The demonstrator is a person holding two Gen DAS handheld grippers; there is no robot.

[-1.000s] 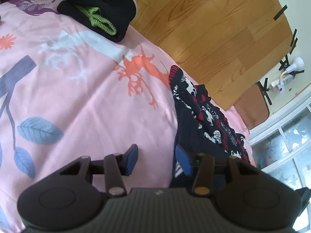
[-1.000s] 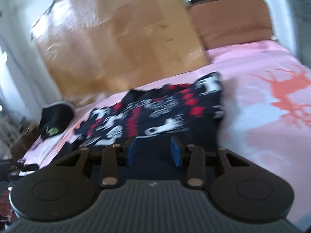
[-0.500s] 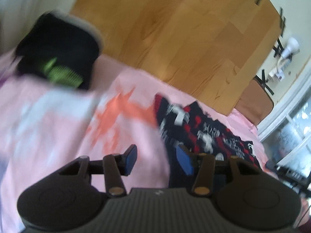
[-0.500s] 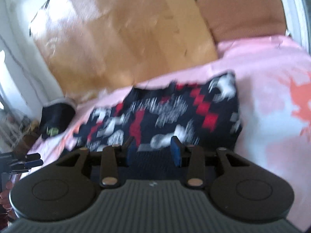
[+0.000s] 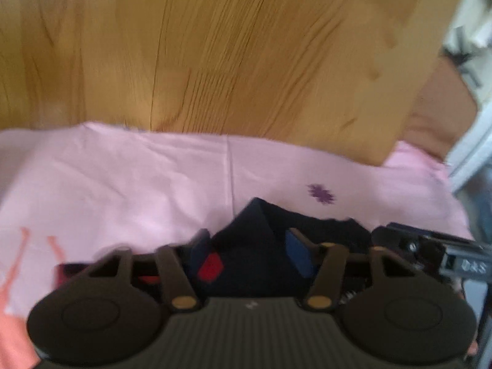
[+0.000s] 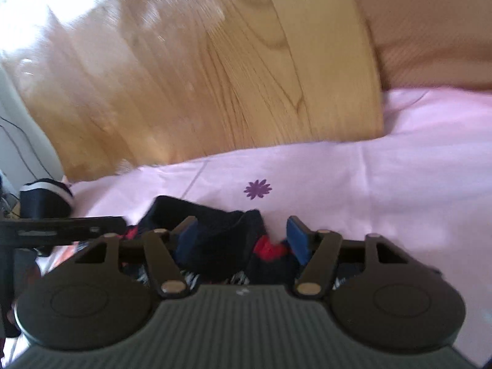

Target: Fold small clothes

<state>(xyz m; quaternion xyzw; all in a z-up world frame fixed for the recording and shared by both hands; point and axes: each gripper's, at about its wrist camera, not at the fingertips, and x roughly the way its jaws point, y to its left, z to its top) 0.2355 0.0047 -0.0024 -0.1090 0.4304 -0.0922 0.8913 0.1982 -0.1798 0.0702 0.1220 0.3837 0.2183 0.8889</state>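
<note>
A small dark navy garment with red and white pattern (image 5: 255,246) lies on the pink bedsheet (image 5: 123,178). In the left wrist view my left gripper (image 5: 247,252) is open, its blue pads either side of the garment's far edge, low over it. In the right wrist view my right gripper (image 6: 243,236) is open over the same garment (image 6: 215,230), whose rumpled edge rises between the fingers. The right gripper's body shows at the left view's right edge (image 5: 430,252); the left gripper shows at the right view's left (image 6: 61,226).
A wooden headboard (image 5: 246,55) stands just beyond the bed edge. A brown cushion (image 6: 430,24) sits at the right. A folded dark garment pile (image 6: 46,198) lies far left on the sheet. A purple flower print (image 6: 257,189) marks the sheet beyond the garment.
Both grippers have swung and dropped toward the headboard end of the patterned garment, now close over its far edge. Both stay open. The views are motion-blurred.
</note>
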